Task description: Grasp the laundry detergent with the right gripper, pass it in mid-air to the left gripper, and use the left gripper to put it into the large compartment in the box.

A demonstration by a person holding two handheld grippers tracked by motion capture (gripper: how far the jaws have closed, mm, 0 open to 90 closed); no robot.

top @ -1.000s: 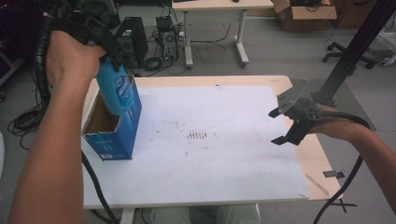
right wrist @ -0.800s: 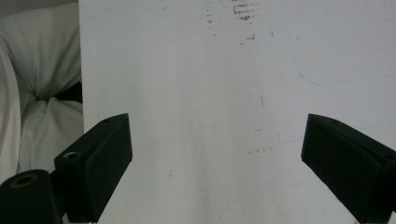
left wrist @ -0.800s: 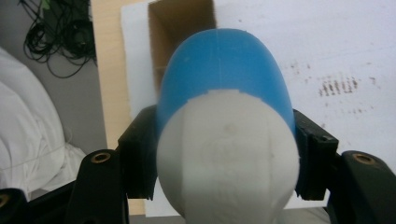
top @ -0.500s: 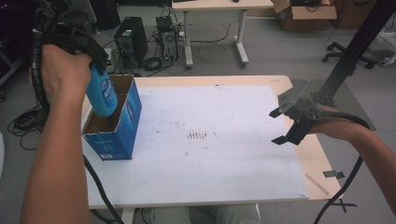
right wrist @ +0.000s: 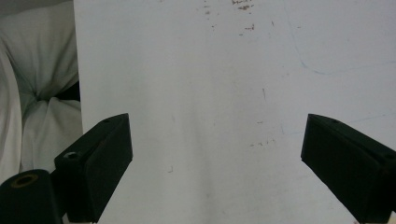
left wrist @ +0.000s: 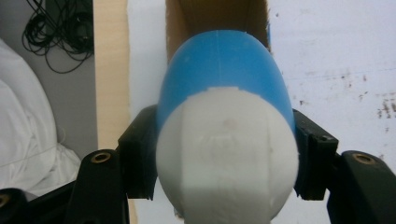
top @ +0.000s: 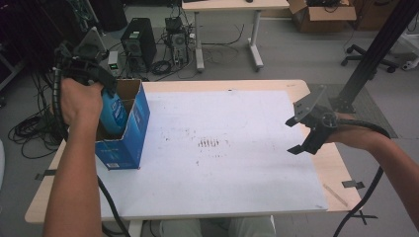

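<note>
Left tongs (top: 109, 96): pinching a blue plastic bottle (top: 113, 114) with a rounded white base (left wrist: 227, 158), the bottle hanging partly inside an open blue cardboard box (top: 129, 132) at the bench's left edge. Bench (top: 237, 85): pale wood, carrying a white matte board (top: 217, 148) showing brown scuff marks (top: 208, 143) near its middle. Right tongs (top: 296, 135): hovering over the board's right edge, jaws standing wide apart, gripping nothing.
</note>
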